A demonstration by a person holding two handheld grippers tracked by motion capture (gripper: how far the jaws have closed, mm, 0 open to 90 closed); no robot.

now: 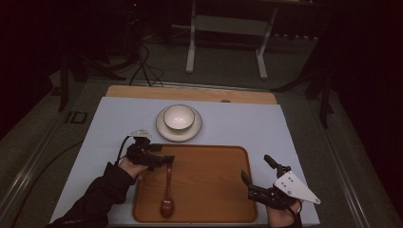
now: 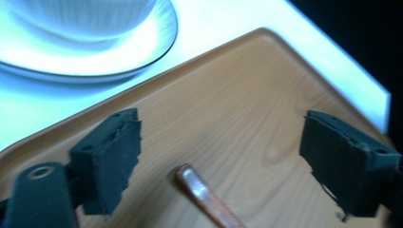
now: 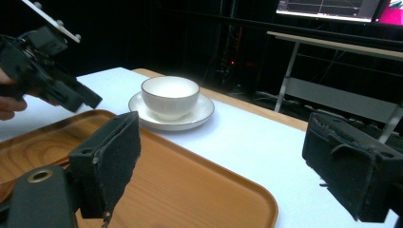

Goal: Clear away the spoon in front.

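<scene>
Left gripper (image 1: 167,159): jaws wide apart, poised above spoon (image 1: 167,192) handle end, nothing clamped. Right gripper (image 1: 256,175): jaws wide apart, empty, at tray (image 1: 209,161) right edge. Spoon: flat on tray, left part, bowl end toward person. Bowl (image 1: 179,117): on saucer (image 1: 164,130), just beyond tray.

A white bowl (image 1: 179,117) sits upright in the middle of a white saucer (image 1: 164,131) with a thin dark rim, on the pale blue mat (image 1: 247,123) that covers the worktop (image 1: 190,93); a strip of bare wood shows along the worktop's far edge. The saucer lies just beyond the far rim of the wooden tray (image 1: 209,185). On the grey floor behind stands a light metal table frame (image 1: 191,52), with black cables (image 1: 145,66) trailing to its left.
</scene>
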